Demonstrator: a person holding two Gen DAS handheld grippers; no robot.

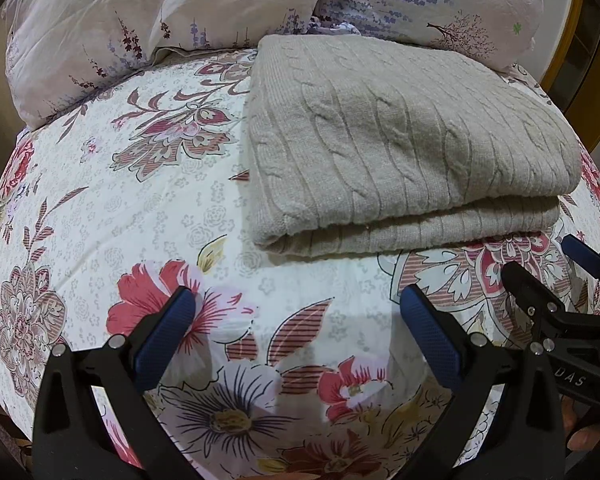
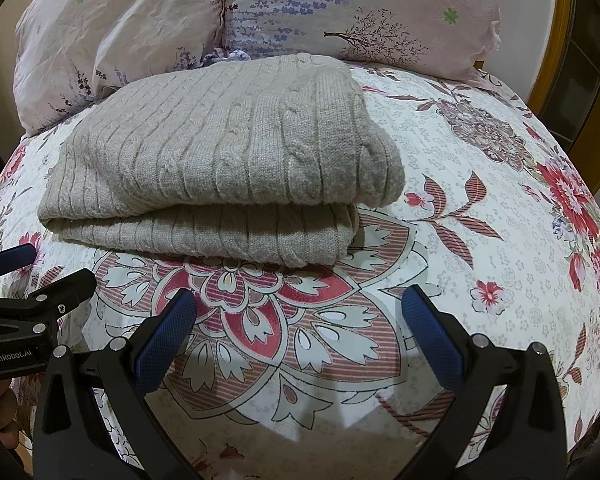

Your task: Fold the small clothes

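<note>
A beige cable-knit sweater (image 1: 400,152) lies folded in a thick rectangle on the floral bedspread (image 1: 140,208); it also shows in the right wrist view (image 2: 220,168). My left gripper (image 1: 298,304) is open and empty, hovering just in front of the sweater's near left edge. My right gripper (image 2: 300,304) is open and empty, in front of the sweater's near right corner. Each gripper shows at the edge of the other's view: the right gripper (image 1: 548,268) and the left gripper (image 2: 48,268), both with jaws apart.
Two pale floral pillows (image 1: 140,20) (image 2: 360,12) lean at the head of the bed right behind the sweater. A yellow wooden frame (image 2: 556,60) stands at the far right. Bedspread (image 2: 480,220) stretches to the sides of the sweater.
</note>
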